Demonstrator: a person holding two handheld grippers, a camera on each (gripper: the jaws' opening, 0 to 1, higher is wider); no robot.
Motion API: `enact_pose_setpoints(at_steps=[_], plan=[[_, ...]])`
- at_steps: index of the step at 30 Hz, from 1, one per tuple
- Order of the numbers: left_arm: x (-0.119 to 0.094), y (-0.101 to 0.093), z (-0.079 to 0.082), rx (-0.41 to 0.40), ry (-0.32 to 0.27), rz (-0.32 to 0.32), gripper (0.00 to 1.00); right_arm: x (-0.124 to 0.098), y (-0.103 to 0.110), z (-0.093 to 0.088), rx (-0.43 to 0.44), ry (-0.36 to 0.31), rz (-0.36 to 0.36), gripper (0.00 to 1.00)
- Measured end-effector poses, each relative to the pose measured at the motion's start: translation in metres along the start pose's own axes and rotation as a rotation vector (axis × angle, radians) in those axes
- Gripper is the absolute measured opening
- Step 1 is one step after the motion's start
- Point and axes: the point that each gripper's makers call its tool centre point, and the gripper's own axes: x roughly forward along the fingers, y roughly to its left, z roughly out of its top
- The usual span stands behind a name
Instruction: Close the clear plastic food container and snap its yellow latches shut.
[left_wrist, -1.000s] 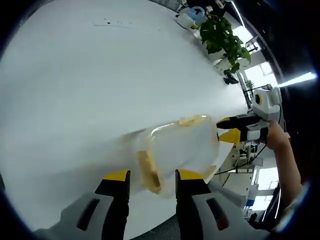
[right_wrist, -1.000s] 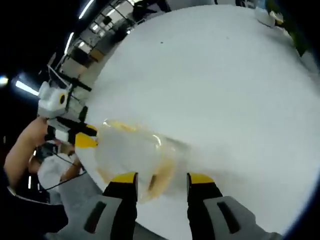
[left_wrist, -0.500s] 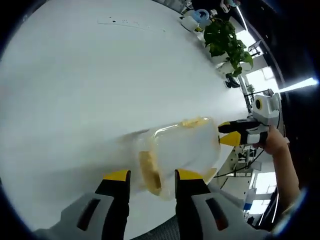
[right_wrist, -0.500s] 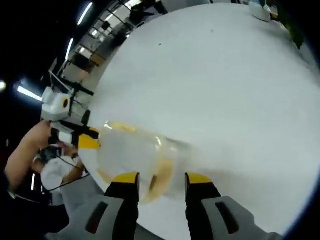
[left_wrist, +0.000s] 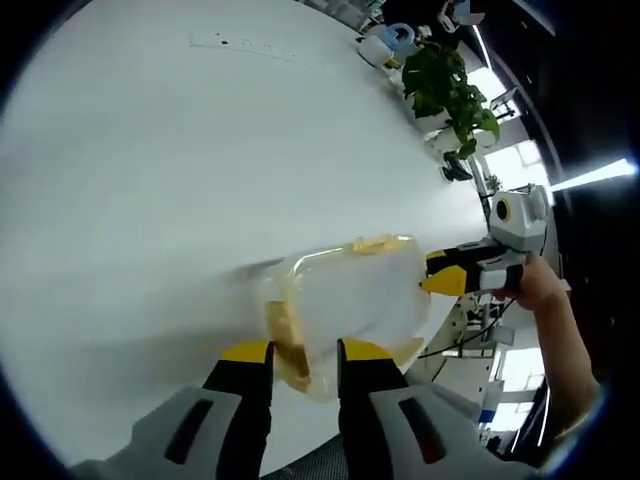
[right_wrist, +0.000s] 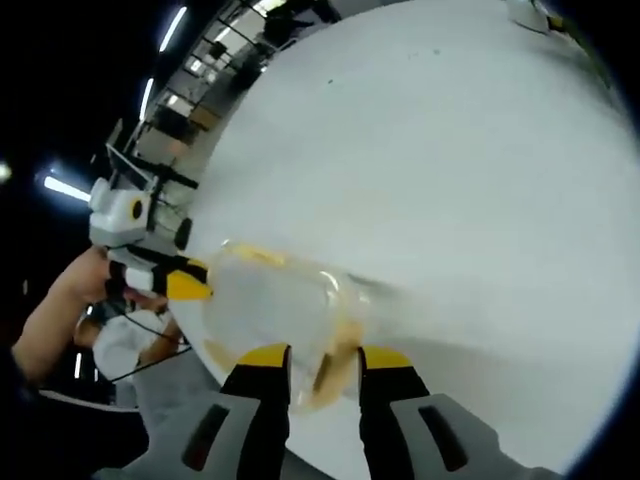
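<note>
White tabletop (left_wrist: 150, 150) spread ahead of me, and the clear plastic food container (left_wrist: 355, 290) lay on it between my two grippers, its lid on, contents indiscernible through the cloudy walls. My left gripper (left_wrist: 303, 352) pinched the yellow latch (left_wrist: 285, 335) at its near end, while my right gripper (right_wrist: 325, 357) squeezed the opposite yellow latch (right_wrist: 335, 355).

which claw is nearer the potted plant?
Right. In the left gripper view the right claw is at the container's end toward the plant; the left claw is at the opposite end.

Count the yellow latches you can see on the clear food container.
3: one between the left tool's jaws, one on the container's far edge, one between the right tool's jaws. A fourth may be hidden.
</note>
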Motion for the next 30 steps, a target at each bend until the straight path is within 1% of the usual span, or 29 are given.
enact_pose_setpoints(at_steps=[4, 6, 9, 10, 13, 18, 19, 20, 21, 22, 24, 25, 26, 27, 28, 29, 30], plan=[[0.001, 0.001, 0.000, -0.003, 0.002, -0.004, 0.22, 0.000, 0.000, 0.000, -0.016, 0.001, -0.008, 0.23], [0.001, 0.001, 0.001, 0.002, -0.003, -0.005, 0.22, -0.001, -0.001, -0.001, -0.029, -0.026, -0.009, 0.22], [0.000, 0.000, -0.001, 0.013, -0.018, -0.007, 0.22, -0.002, 0.000, -0.002, -0.018, -0.061, -0.016, 0.22], [0.000, 0.001, -0.001, -0.001, -0.026, -0.015, 0.22, -0.002, -0.001, -0.002, -0.020, -0.068, -0.016, 0.22], [0.000, 0.001, 0.000, -0.001, -0.030, -0.022, 0.21, -0.001, -0.001, 0.000, -0.013, -0.070, -0.010, 0.21], [0.001, -0.001, 0.002, 0.006, -0.006, -0.018, 0.21, 0.000, -0.001, 0.003, -0.021, -0.008, -0.016, 0.21], [0.001, -0.001, 0.001, 0.006, -0.003, -0.019, 0.21, 0.000, 0.000, 0.002, -0.037, 0.003, -0.014, 0.21], [0.001, -0.002, 0.001, 0.010, -0.002, -0.019, 0.20, 0.000, 0.000, 0.002, -0.030, 0.006, -0.012, 0.19], [0.001, -0.002, 0.003, 0.016, -0.004, -0.022, 0.20, -0.004, 0.001, 0.010, 0.008, 0.001, -0.025, 0.19], [0.000, -0.002, 0.003, 0.009, -0.004, -0.021, 0.20, -0.009, 0.001, 0.015, -0.047, 0.010, -0.017, 0.19], [-0.001, -0.004, 0.002, 0.010, -0.007, -0.015, 0.18, -0.006, 0.003, 0.013, -0.054, 0.025, -0.024, 0.19], [-0.006, -0.002, 0.001, 0.012, -0.004, -0.005, 0.18, 0.001, 0.001, 0.007, -0.051, 0.024, -0.031, 0.19], [-0.007, -0.005, 0.001, 0.010, -0.003, -0.022, 0.18, 0.005, 0.001, 0.003, -0.054, 0.030, -0.037, 0.19], [-0.004, -0.006, 0.002, 0.005, -0.003, -0.012, 0.18, 0.008, 0.001, 0.001, -0.058, 0.037, -0.045, 0.20], [-0.005, -0.005, 0.001, 0.008, -0.003, -0.007, 0.18, 0.002, 0.006, 0.002, -0.062, 0.047, -0.049, 0.20], [0.000, -0.007, 0.002, 0.011, -0.002, -0.007, 0.18, 0.002, 0.008, 0.001, -0.058, 0.068, -0.046, 0.20], [-0.001, -0.006, 0.001, 0.010, 0.000, -0.012, 0.18, 0.001, 0.006, 0.003, -0.053, 0.080, -0.041, 0.20]])
